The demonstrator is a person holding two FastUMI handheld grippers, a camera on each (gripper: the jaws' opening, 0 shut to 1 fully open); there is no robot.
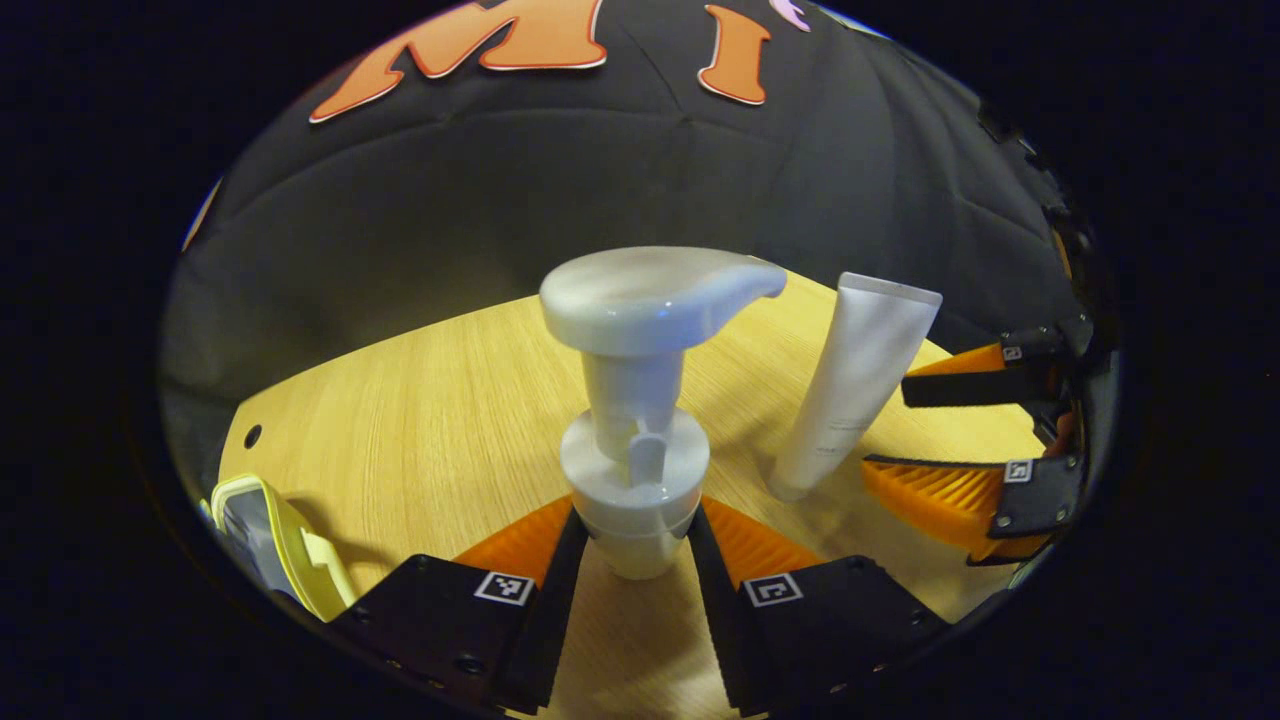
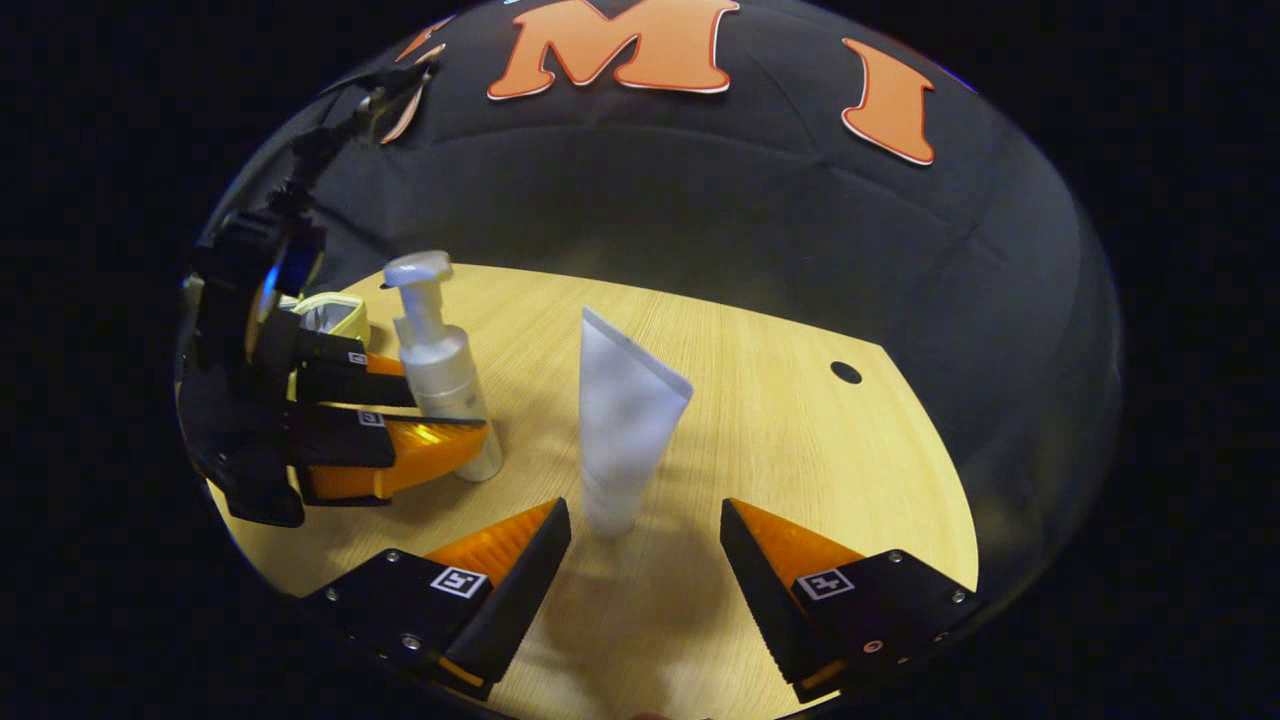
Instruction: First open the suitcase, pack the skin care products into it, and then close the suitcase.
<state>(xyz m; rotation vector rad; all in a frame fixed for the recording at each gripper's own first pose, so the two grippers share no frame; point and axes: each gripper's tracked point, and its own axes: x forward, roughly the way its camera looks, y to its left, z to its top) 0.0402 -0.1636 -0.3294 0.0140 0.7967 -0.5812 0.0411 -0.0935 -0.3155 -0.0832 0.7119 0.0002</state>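
In the left gripper view, the left gripper [image 1: 636, 520] clenches the white pump bottle [image 1: 636, 400] between its fingers, upright on the wooden table [image 1: 420, 420]. In the right gripper view, the right gripper [image 2: 645, 525] is spread wide; the white tube [image 2: 620, 430] stands just ahead between the fingertips, untouched. The yellow suitcase [image 1: 270, 540] lies left of the left fingers.

Pump bottle [image 2: 436, 370] and tube [image 2: 625, 425] stand upright on the table [image 2: 800, 450], side by side, apart. In right gripper view: bottle toward table's left edge, tube nearer the middle, to bottle's right. Suitcase [image 2: 330, 315] sits behind bottle, at far left corner. Left gripper [image 2: 425, 415] straddles bottle, a finger each side; right gripper [image 2: 645, 535] sits just before tube, fingers either side, not touching.
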